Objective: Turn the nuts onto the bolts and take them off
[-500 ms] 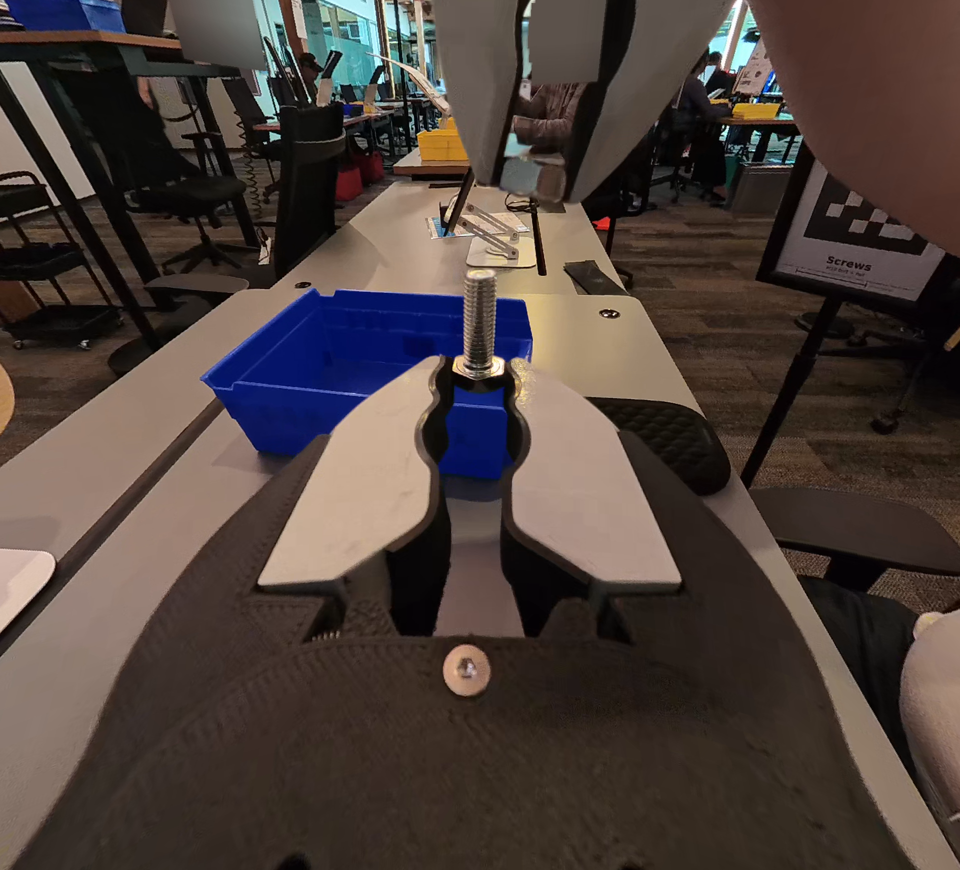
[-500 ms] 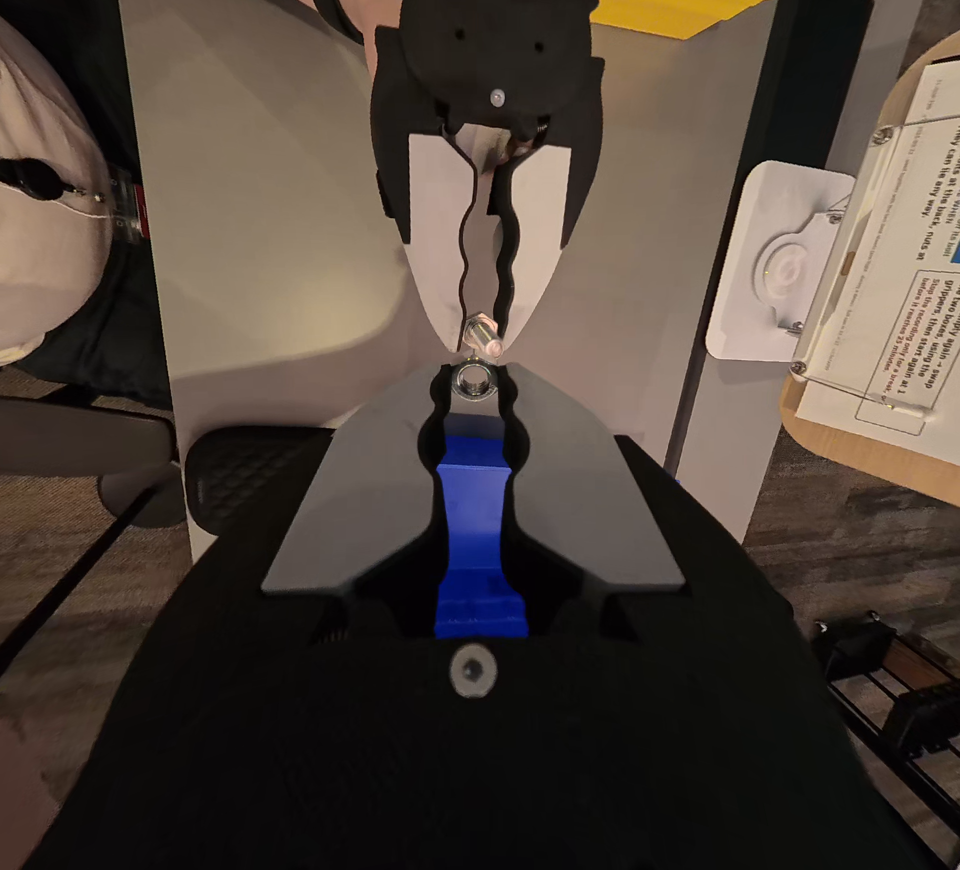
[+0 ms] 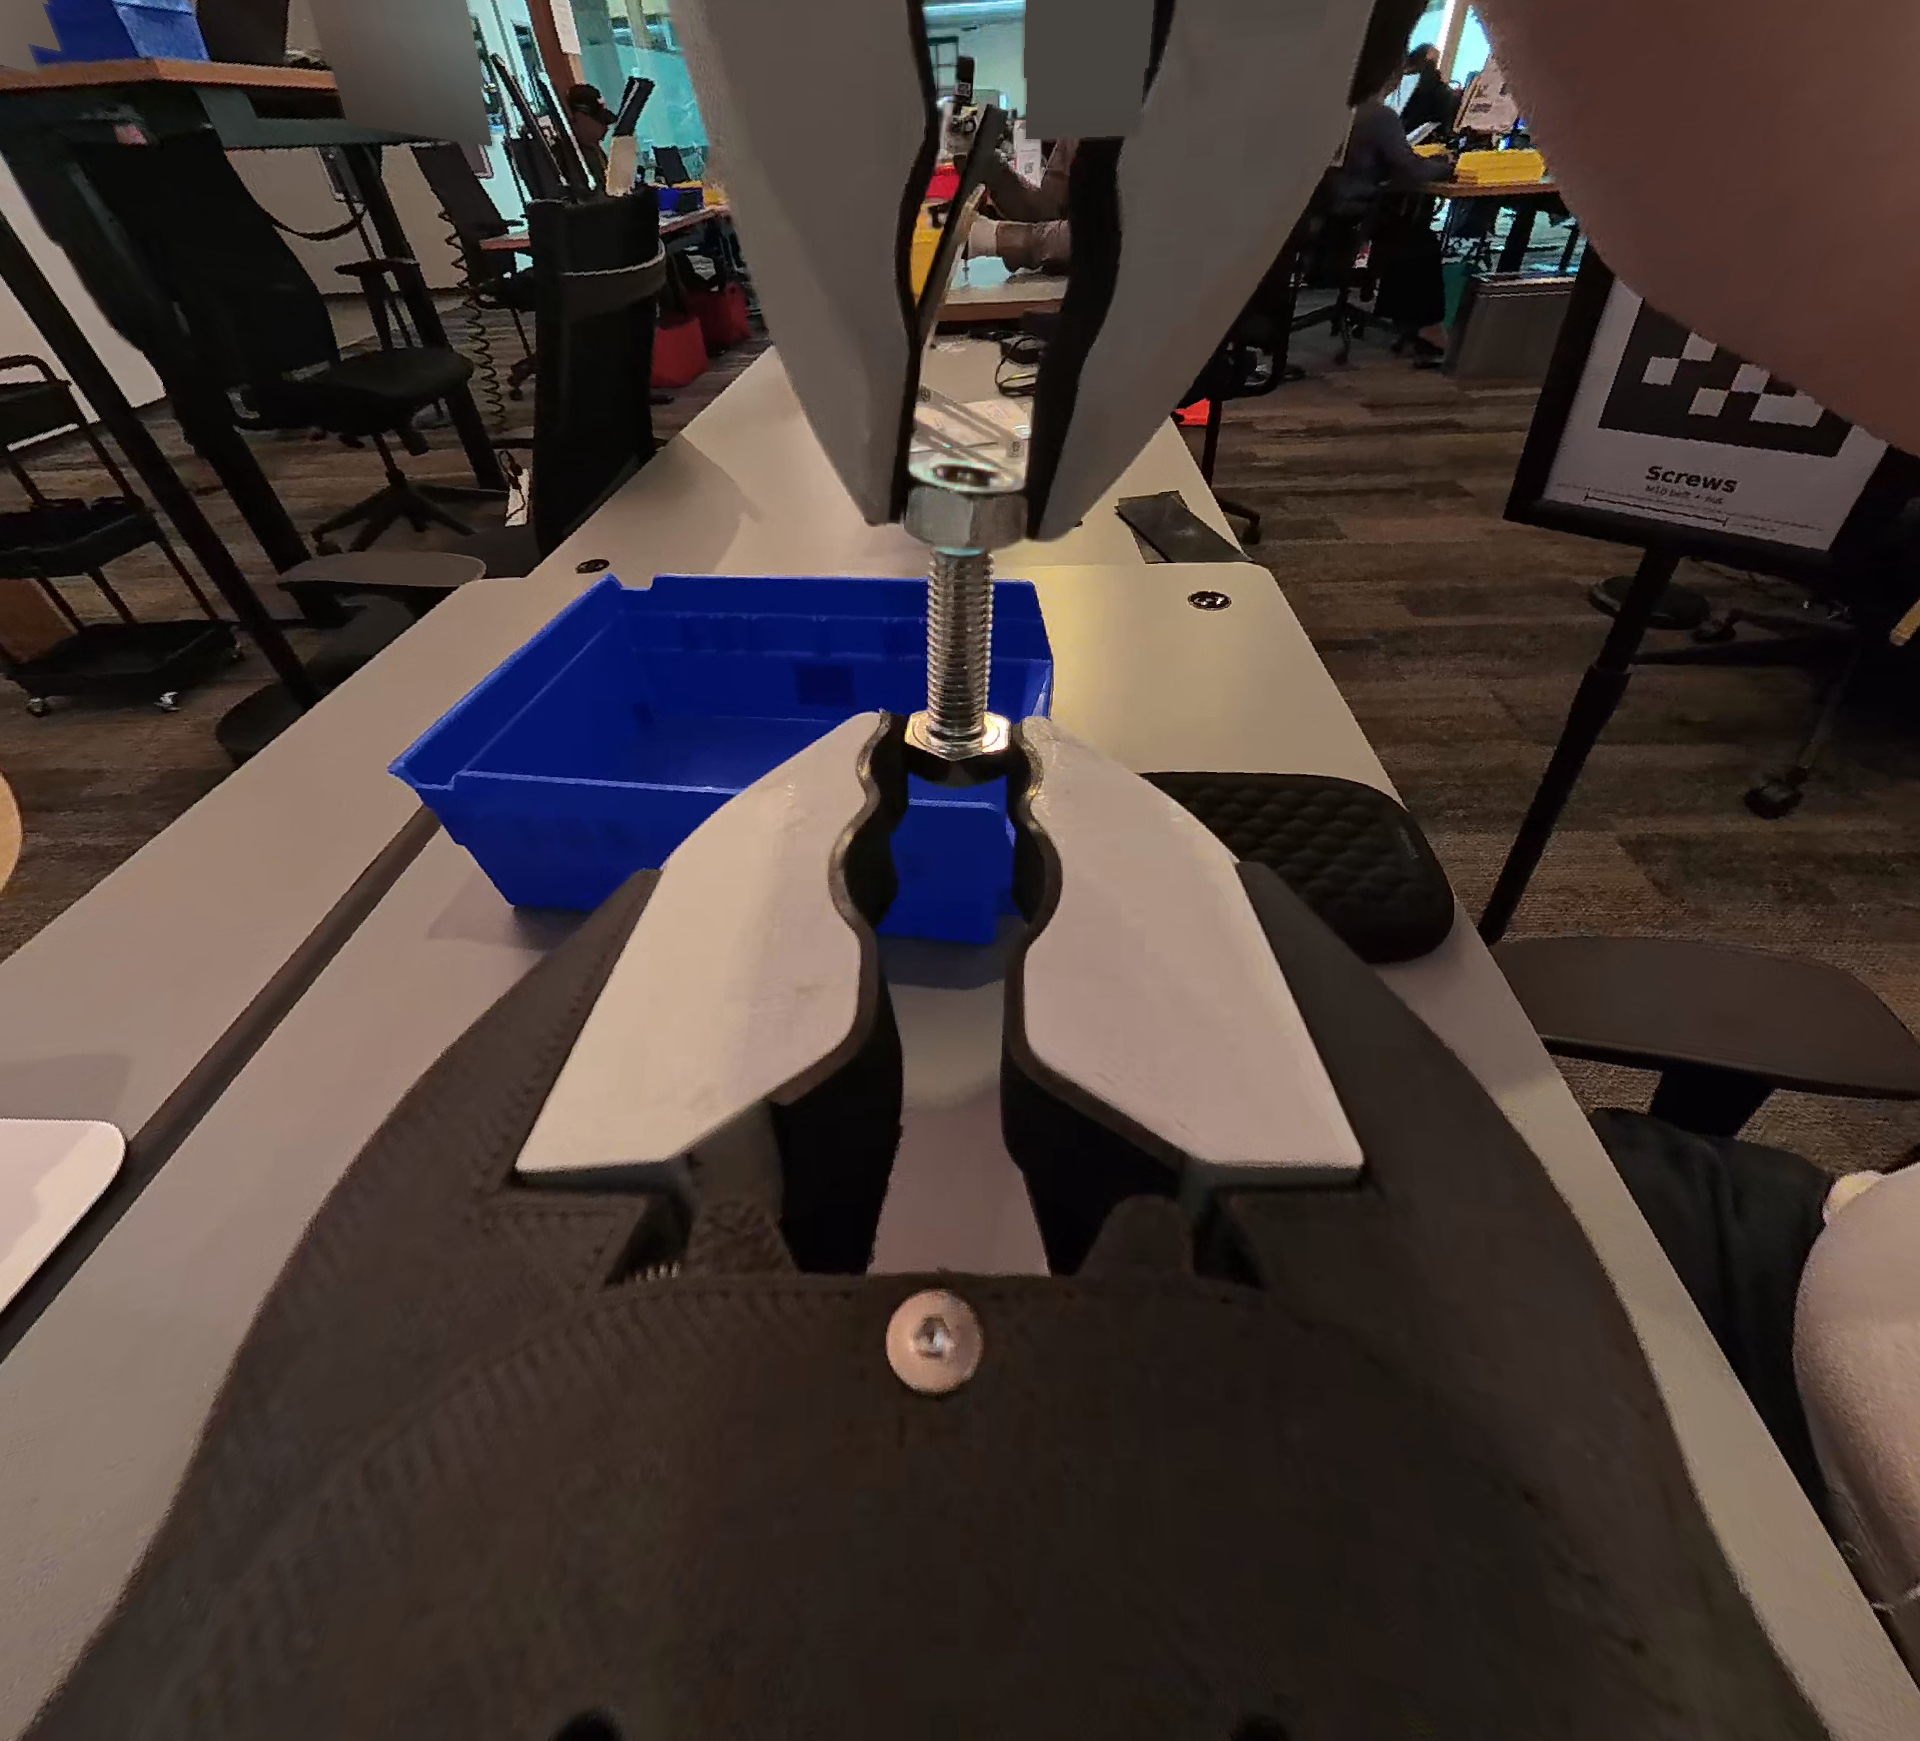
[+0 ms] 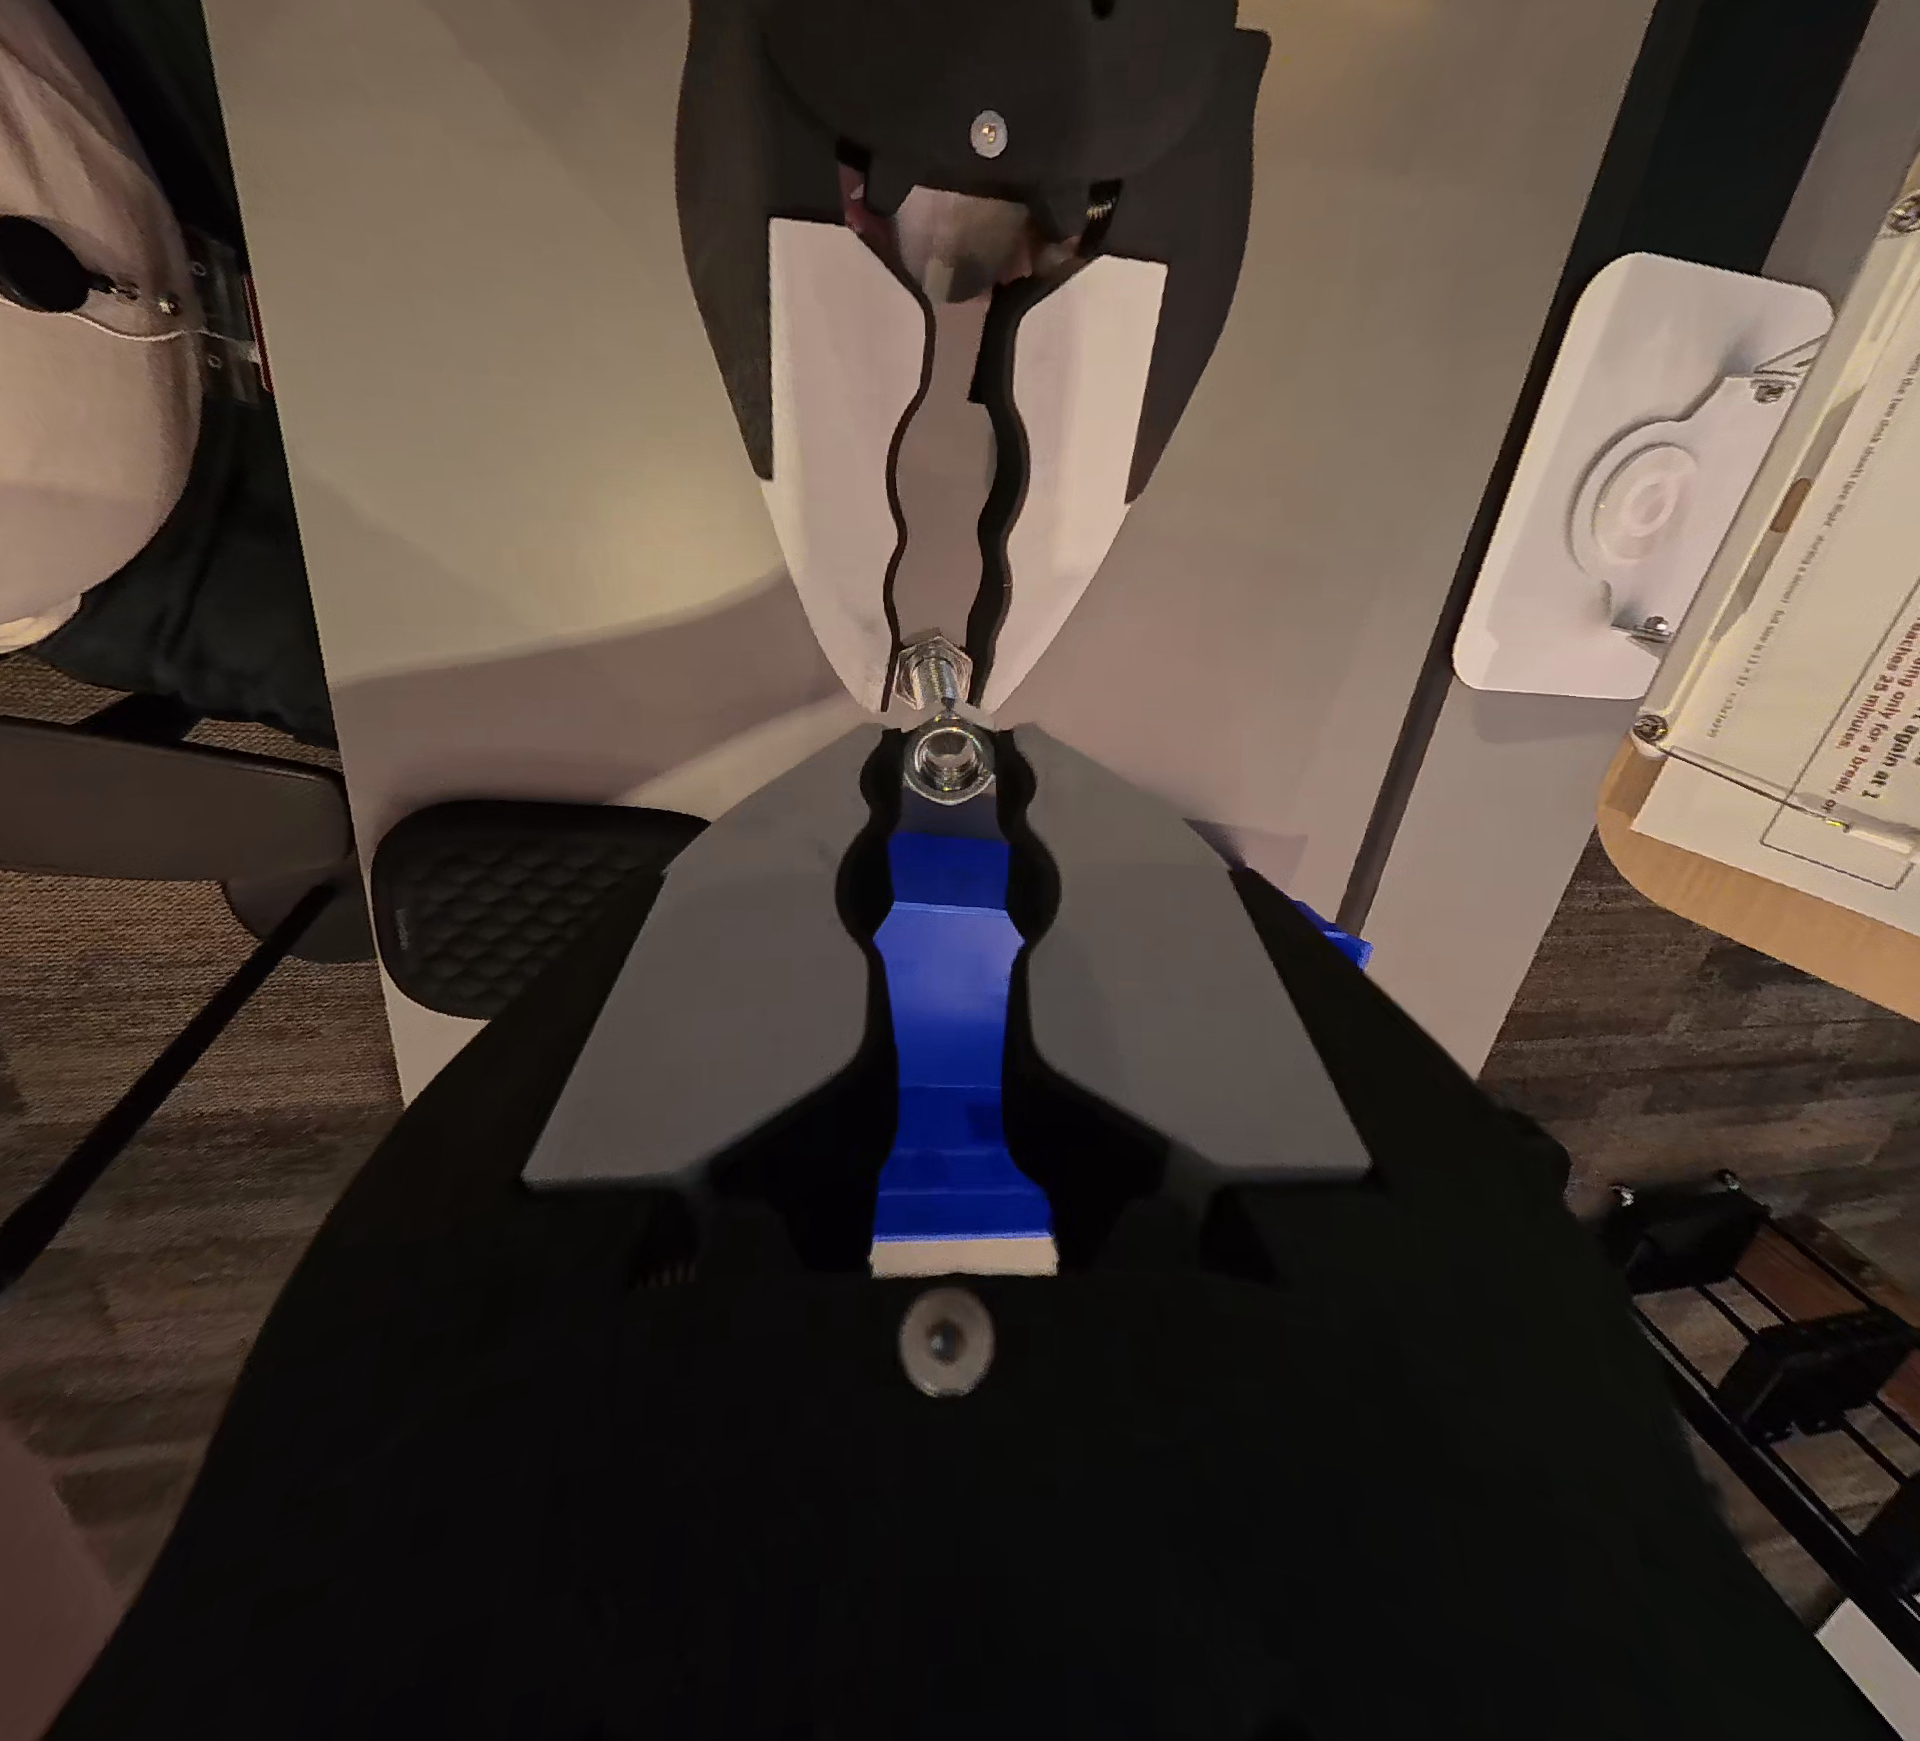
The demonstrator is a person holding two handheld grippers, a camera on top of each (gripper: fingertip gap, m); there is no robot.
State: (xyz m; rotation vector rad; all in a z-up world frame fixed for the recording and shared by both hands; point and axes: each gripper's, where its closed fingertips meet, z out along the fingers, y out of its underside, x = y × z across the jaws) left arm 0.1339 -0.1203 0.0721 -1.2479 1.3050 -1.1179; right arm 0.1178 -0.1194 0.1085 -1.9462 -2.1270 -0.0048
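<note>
— Where's the bolt (image 3: 958, 642) just now?

— Standing upright in the left claw (image 3: 954, 749), which is clamped on its head right at the fingertips. The threaded shaft points straight up out of that claw, over the blue bin (image 3: 665, 735) that sits on the desk (image 3: 1164, 652) just beyond it.

— And the nut?

— The nut (image 3: 966, 512) is pinched between the tips of the right claw (image 3: 966, 507), which comes down from above, pointing at the left claw. So both claws are closed, each on its own piece. From the side the nut looks to be sitting on the very top of the shaft.

— On the thread, or only resting?

— Can't tell from here. From the right claw's own camera the bolt (image 4: 928, 677) shows just past the nut (image 4: 943, 769) and a little toward that claw's left finger, so the hole and the shaft may be slightly off line.

— What does the next turn hang on, then?

— I'd say on keeping the nut's hole in line with the shaft's long axis, which runs up and down between the two claws. The right claw is the one at the nut, so it would do the twisting, while the left only holds steady. If the nut tilts, I'd expect it to cross-thread or jam.
</note>
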